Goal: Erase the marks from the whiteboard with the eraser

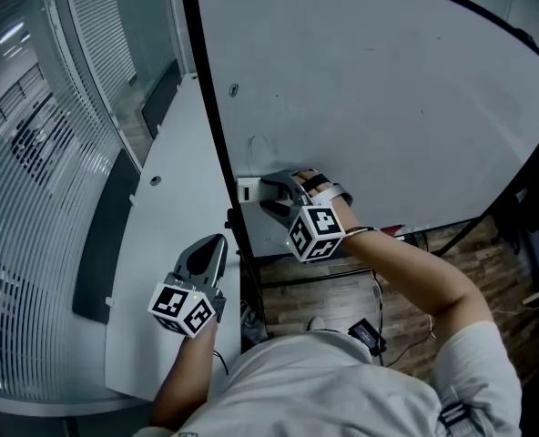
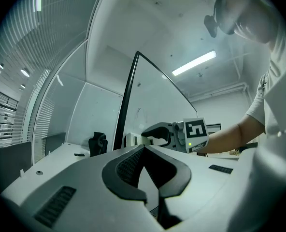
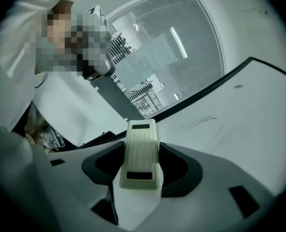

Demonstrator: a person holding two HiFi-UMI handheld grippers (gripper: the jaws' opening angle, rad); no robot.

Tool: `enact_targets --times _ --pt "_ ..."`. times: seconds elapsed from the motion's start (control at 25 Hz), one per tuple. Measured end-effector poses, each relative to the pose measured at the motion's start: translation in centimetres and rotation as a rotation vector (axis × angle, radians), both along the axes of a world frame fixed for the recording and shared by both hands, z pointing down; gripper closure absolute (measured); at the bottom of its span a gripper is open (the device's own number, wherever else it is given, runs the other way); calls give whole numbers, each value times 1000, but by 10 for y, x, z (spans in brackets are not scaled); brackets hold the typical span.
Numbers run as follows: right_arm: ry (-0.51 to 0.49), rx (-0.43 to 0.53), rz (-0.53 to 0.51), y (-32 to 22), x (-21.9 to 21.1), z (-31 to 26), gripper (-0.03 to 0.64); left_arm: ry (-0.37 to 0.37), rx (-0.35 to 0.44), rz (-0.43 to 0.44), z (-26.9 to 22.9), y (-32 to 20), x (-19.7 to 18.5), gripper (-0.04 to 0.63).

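The large whiteboard (image 1: 370,98) in its black frame fills the upper right of the head view. Faint thin marks (image 1: 259,144) sit near its lower left corner, and they show again as marks (image 3: 208,122) in the right gripper view. My right gripper (image 1: 271,198) is shut on a white eraser (image 3: 142,153), held just below those marks at the board's bottom left edge. The left gripper view shows that eraser (image 2: 132,140) projecting from the right gripper (image 2: 155,133). My left gripper (image 1: 208,251) hangs over the white desk, shut, with nothing between its jaws.
A long white desk (image 1: 174,217) runs along the board's left side, with a small black object (image 2: 97,143) on it. A glass wall with blinds (image 1: 42,162) is at the far left. Below the board are wood floor (image 1: 433,280), cables and a black device (image 1: 365,335).
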State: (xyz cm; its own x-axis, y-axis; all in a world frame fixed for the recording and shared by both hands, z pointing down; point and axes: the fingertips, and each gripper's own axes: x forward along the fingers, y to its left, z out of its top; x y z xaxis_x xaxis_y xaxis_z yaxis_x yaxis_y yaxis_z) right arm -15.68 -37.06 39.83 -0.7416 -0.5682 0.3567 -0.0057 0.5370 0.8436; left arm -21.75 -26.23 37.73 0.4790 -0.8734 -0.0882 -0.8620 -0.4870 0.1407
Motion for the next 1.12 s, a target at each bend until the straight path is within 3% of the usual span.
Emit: enact_targets --times 0.64,0.84,1.12 --pt "-282 262 -21 1 17 -235 383 0 11 32 -2 -4 13 588" --pt "-289 273 -31 3 17 -230 383 -10 15 23 -3 -4 8 588" --pt "-218 158 -53 3 4 -148 383 -18 10 13 -7 -5 4 588"
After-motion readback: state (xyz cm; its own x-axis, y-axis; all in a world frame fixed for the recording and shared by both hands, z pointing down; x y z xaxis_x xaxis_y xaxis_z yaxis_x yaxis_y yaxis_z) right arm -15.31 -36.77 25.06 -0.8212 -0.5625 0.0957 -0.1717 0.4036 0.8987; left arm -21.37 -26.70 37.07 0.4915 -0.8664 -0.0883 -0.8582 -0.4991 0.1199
